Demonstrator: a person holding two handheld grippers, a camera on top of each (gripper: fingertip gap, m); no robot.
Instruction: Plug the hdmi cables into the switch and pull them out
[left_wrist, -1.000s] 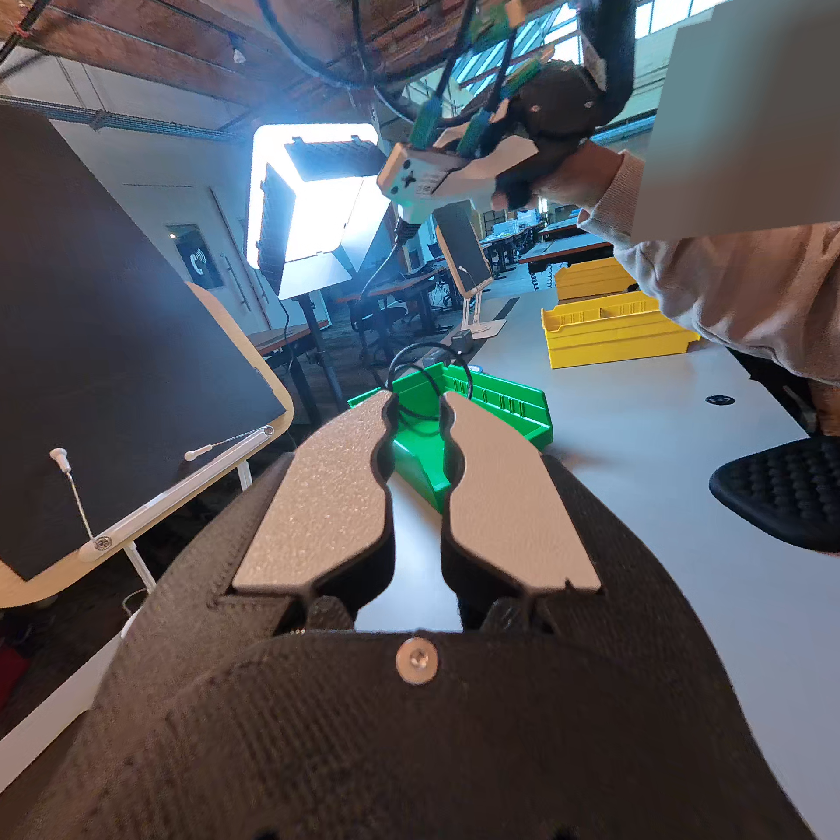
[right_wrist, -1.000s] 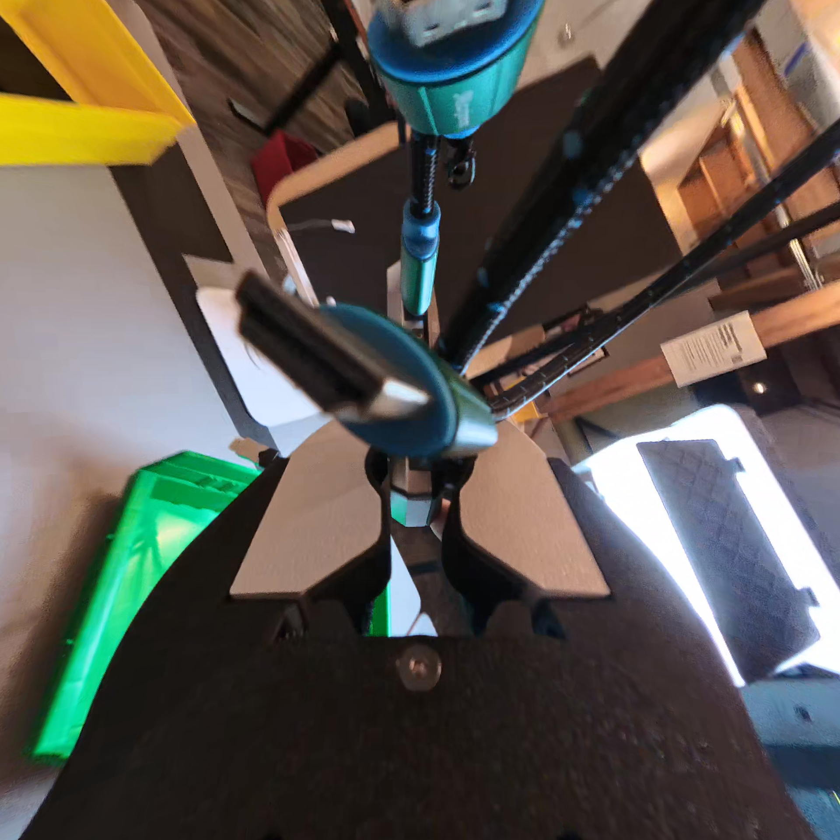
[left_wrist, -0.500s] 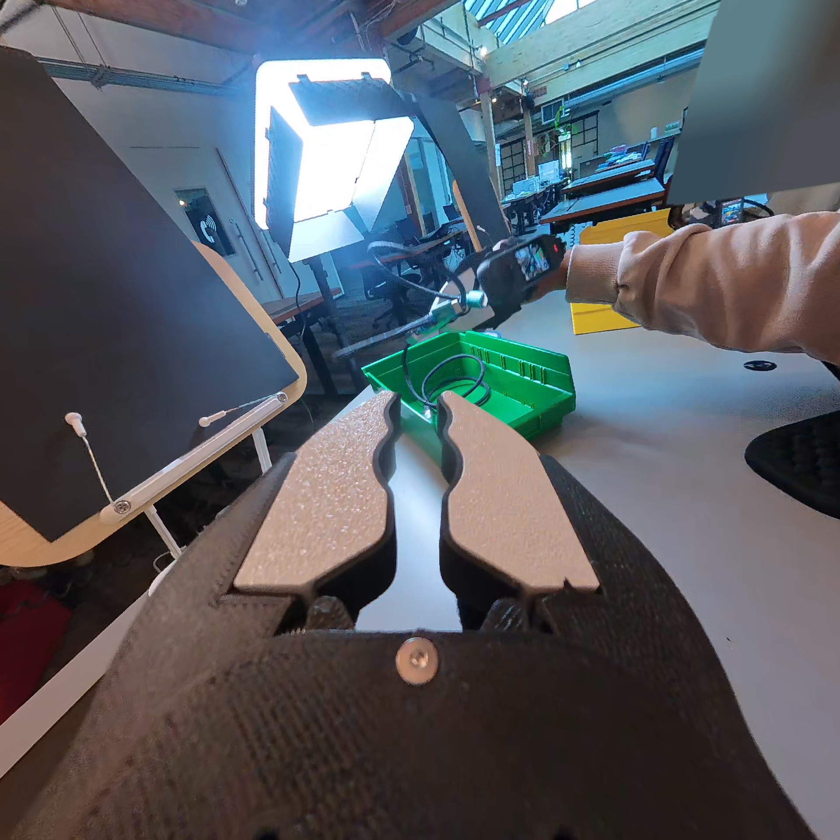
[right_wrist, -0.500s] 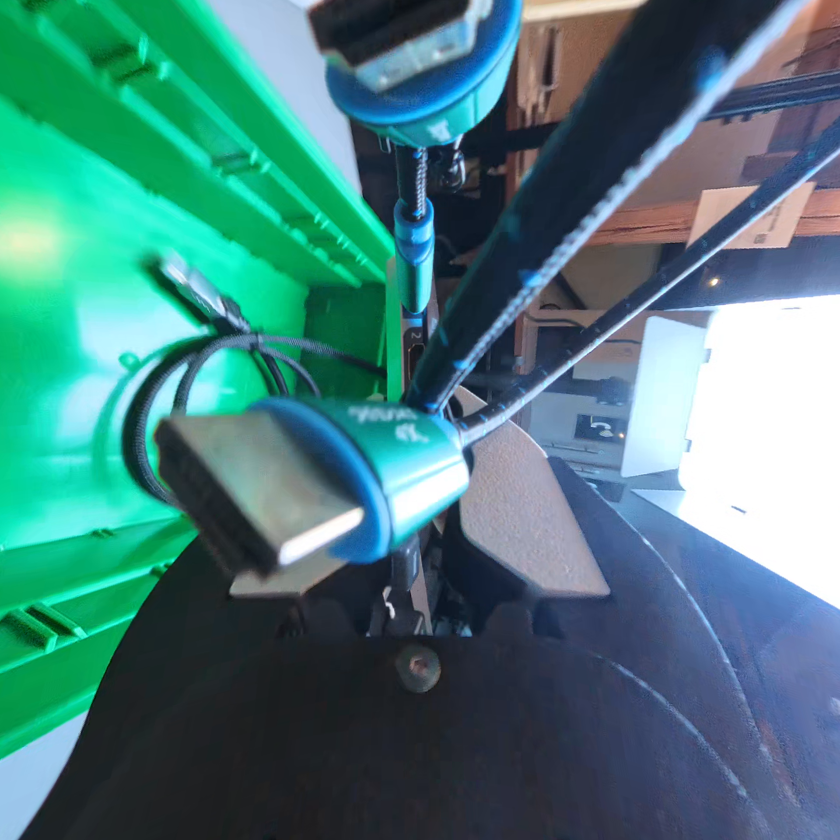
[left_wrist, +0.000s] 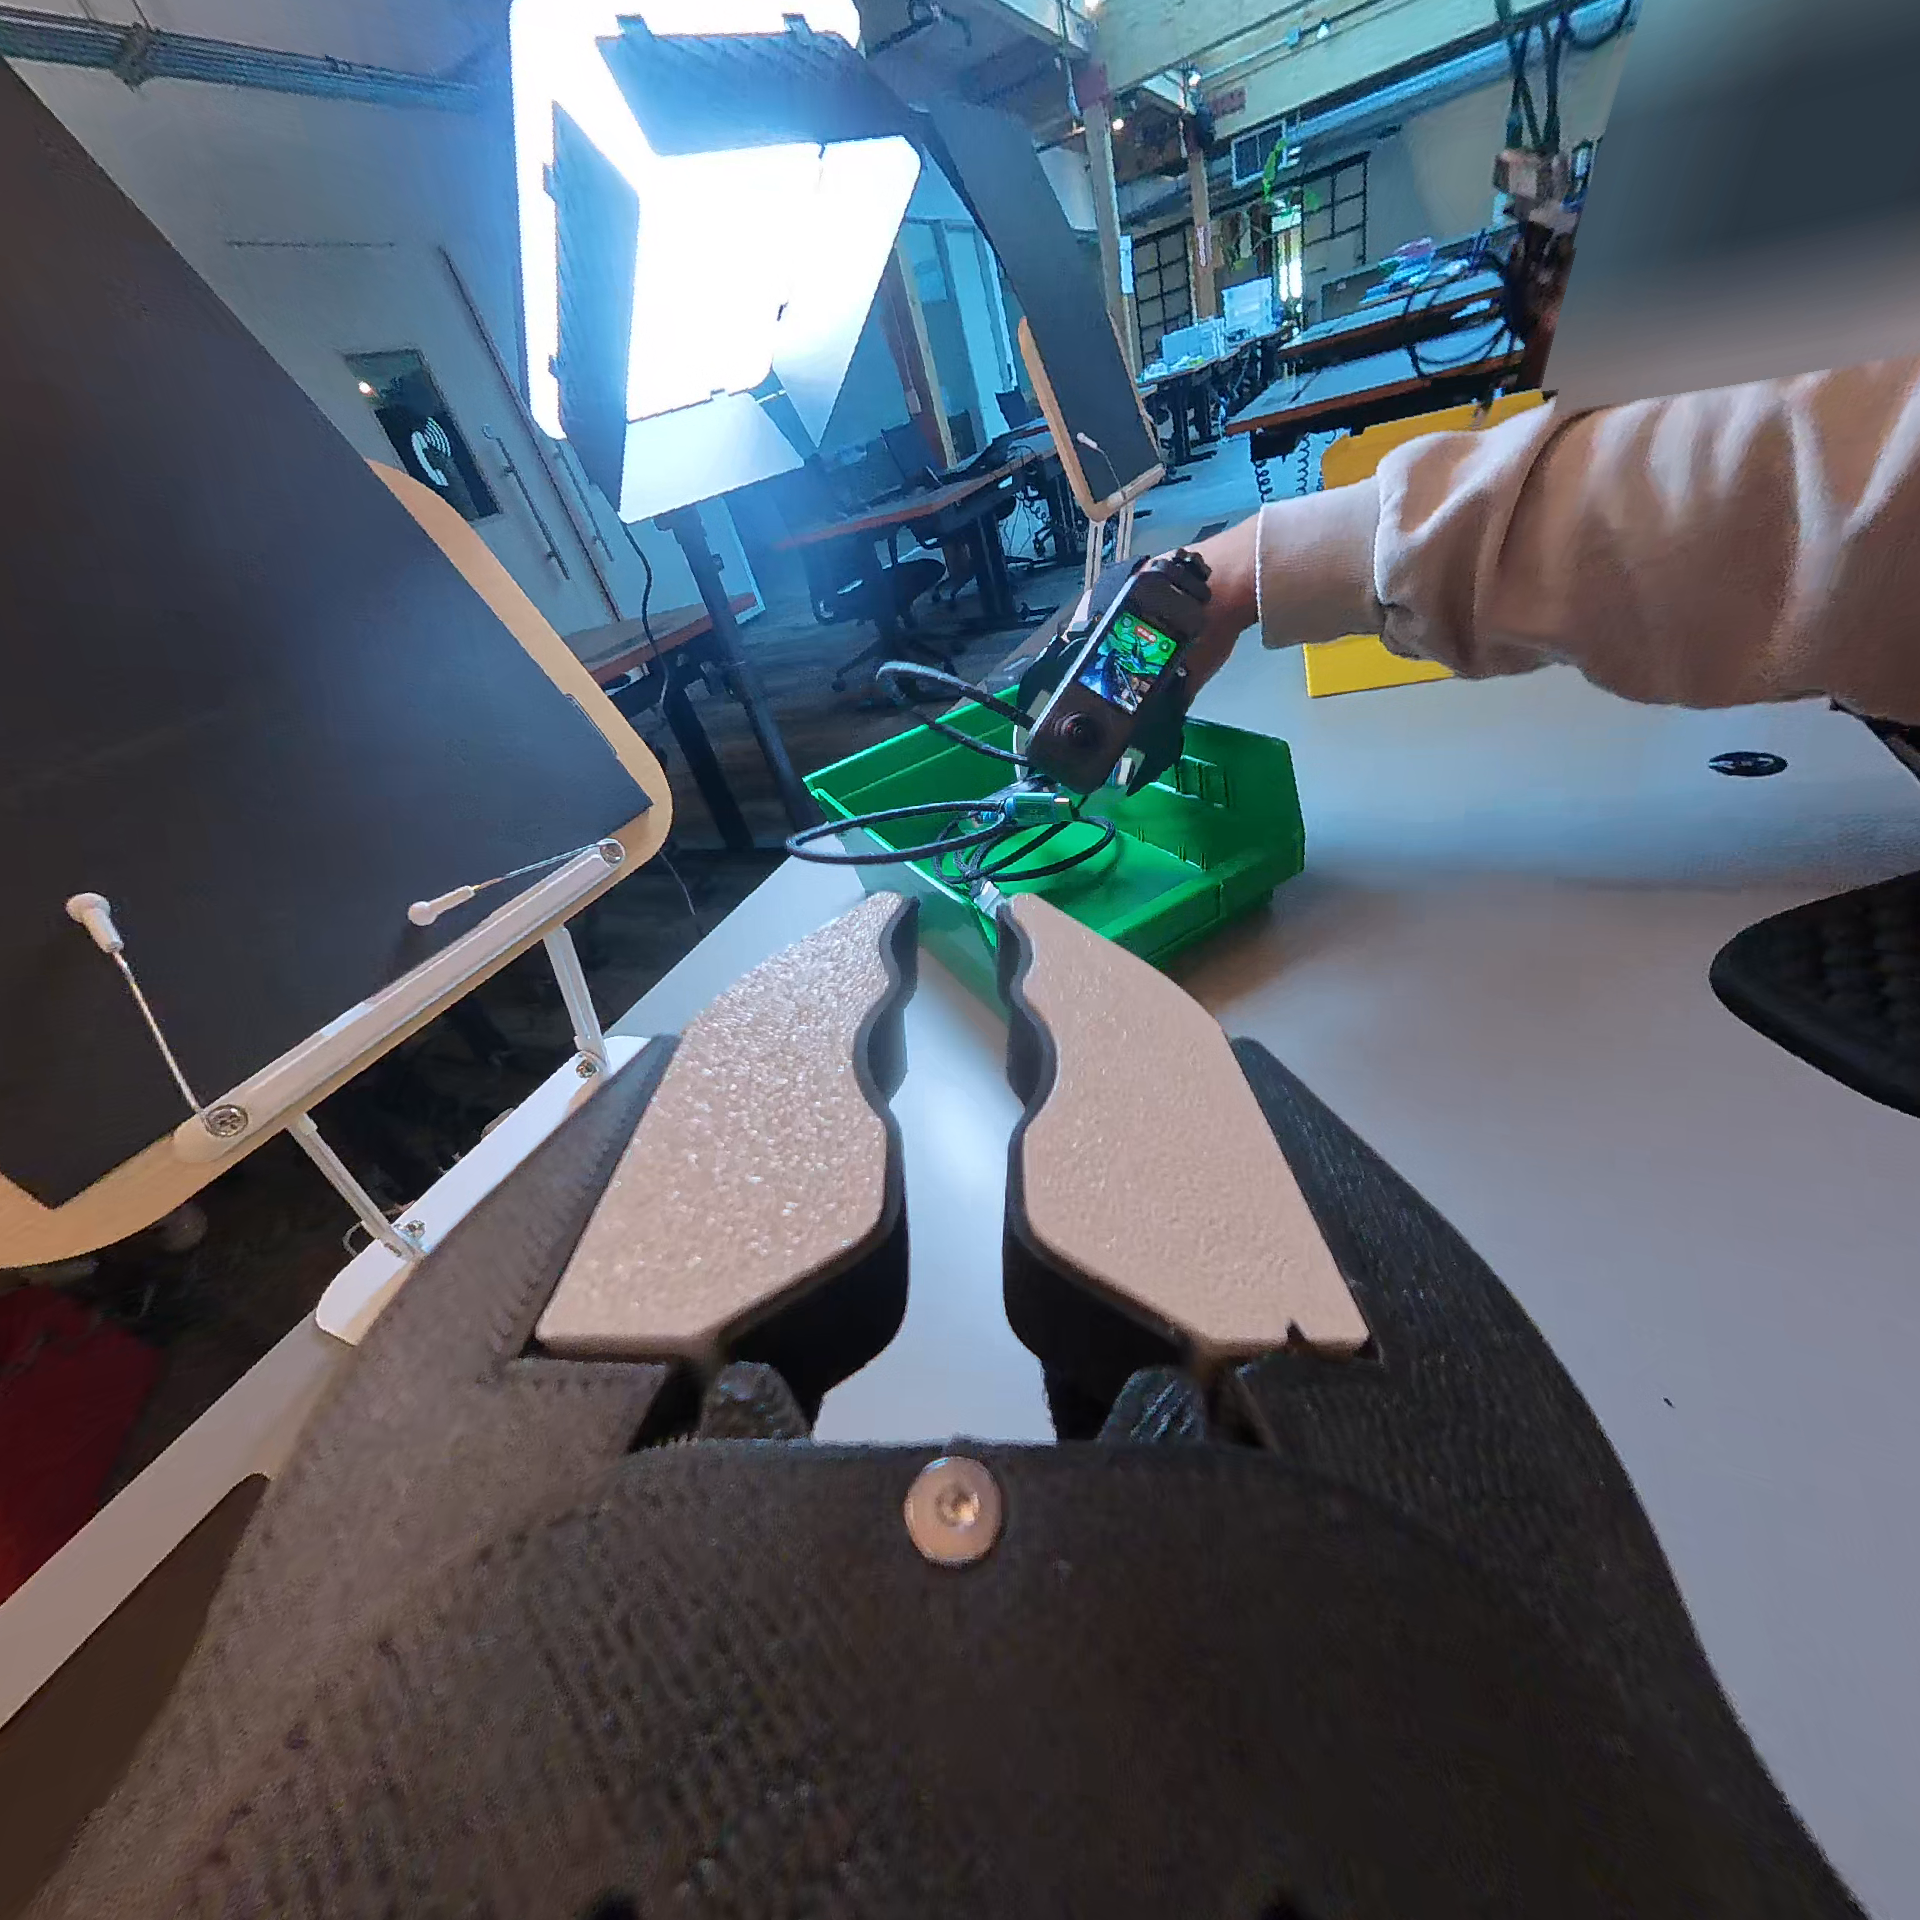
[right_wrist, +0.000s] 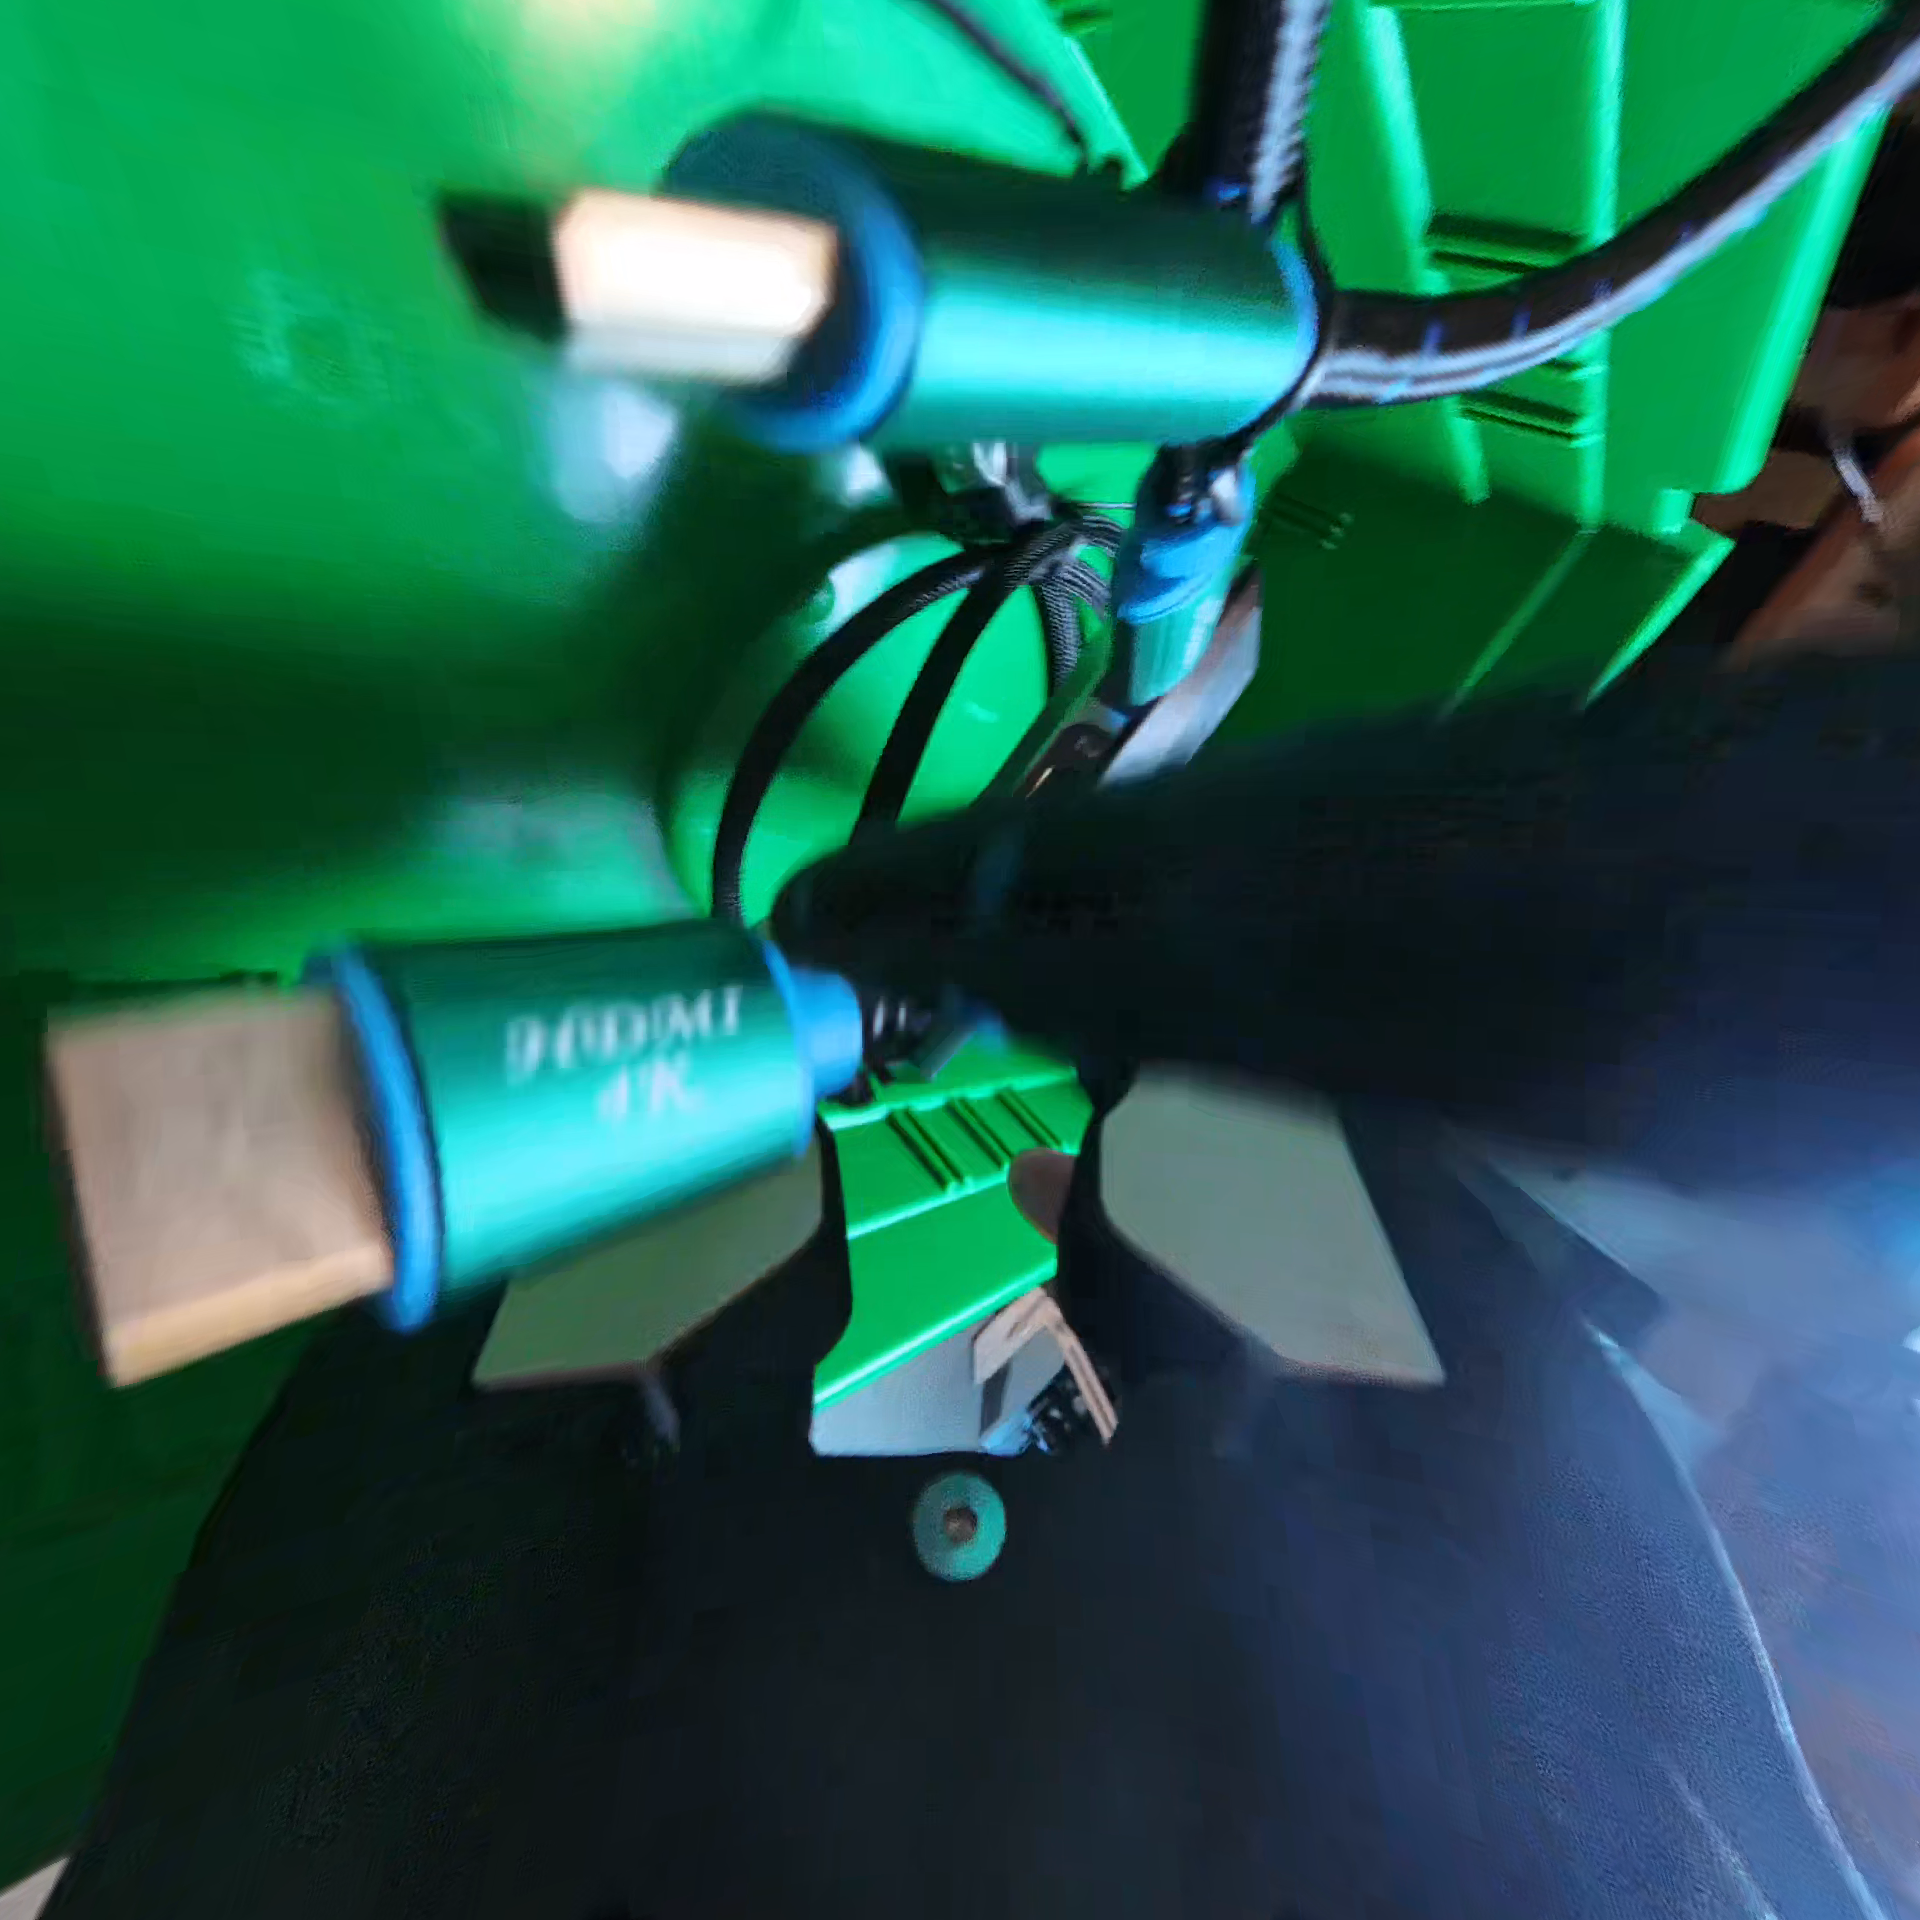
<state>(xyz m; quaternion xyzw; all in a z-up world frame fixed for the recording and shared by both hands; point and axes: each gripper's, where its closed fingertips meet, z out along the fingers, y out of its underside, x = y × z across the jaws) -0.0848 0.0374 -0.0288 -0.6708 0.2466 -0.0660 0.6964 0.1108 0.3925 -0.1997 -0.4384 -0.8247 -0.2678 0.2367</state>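
Down at the bottom of the left wrist view, the left gripper (left_wrist: 956, 914) sits low over the pale table (left_wrist: 1507, 1299). Its two grey fingers (left_wrist: 748, 1122) are parted by a narrow slit, and nothing is in it, only bare tabletop showing through.

Just past the fingertips, at centre frame, is the green bin (left_wrist: 1236, 842) with loops of black hdmi cables (left_wrist: 904, 831) spilling over its near-left rim. Right above it, the right gripper (left_wrist: 1101, 696) is tipped down into the bin, carried by a hand (left_wrist: 1226, 603) in a pale sleeve (left_wrist: 1621, 540) reaching in from the right edge.

Over to the right wrist view, and it's a blur of motion. At lower left, very close, a teal plug (right_wrist: 582, 1112) with a gold tip hangs across the left finger. The right gripper's pale finger plates stand apart, but a plug and a dark cable cover the tips, so I can't tell whether it has hold of anything. At centre, a smaller teal plug (right_wrist: 1184, 582) is seated in a grey body, apparently the switch (right_wrist: 1174, 727), over a coil of thin black cable. At upper centre a second loose plug (right_wrist: 1039, 312) points left, its braided cable running off to the upper right. Green floor and ribbed wall fill the rest.

Farther off in the left view: a black board (left_wrist: 260, 623) on a stand at left, a glaring studio light (left_wrist: 707, 281) at the top, and a yellow bin (left_wrist: 1371, 655) beyond the sleeve.
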